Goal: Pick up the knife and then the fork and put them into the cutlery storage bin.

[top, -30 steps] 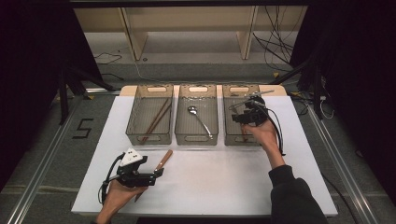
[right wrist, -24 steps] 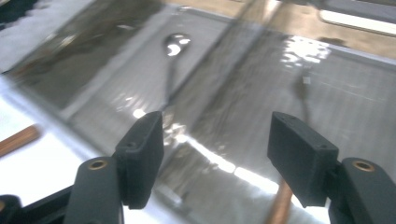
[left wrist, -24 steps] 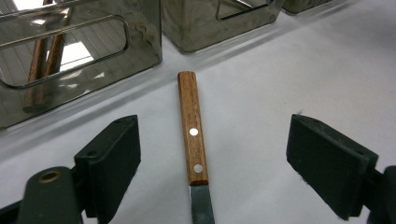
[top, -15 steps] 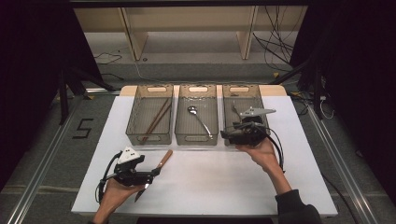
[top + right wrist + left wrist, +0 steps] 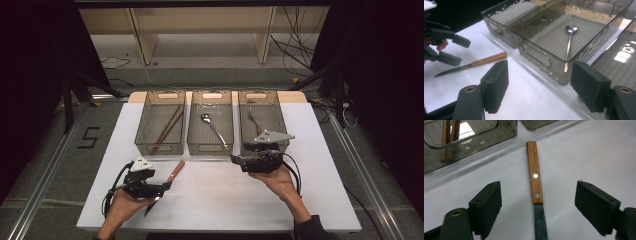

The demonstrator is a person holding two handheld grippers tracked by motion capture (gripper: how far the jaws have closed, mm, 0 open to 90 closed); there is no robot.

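- Knife [image 5: 535,185] lay flat on the desk [image 5: 320,200], just in front of the chopstick bin [image 5: 144,131].
- Left tool [image 5: 161,189] straddled its blade, released, jaws just narrowing, apparently for pickup.
- Right tool [image 5: 236,160] was released, empty, jaws just widening, near that bin's neighbour.

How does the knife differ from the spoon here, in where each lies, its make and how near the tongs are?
The knife lies loose on the white table; the spoon lies inside the middle bin. The knife has a wooden handle with a metal blade; the spoon is all metal. The knife lies between the left tongs' open jaws, untouched; the spoon has no tongs around it. Both lie flat.
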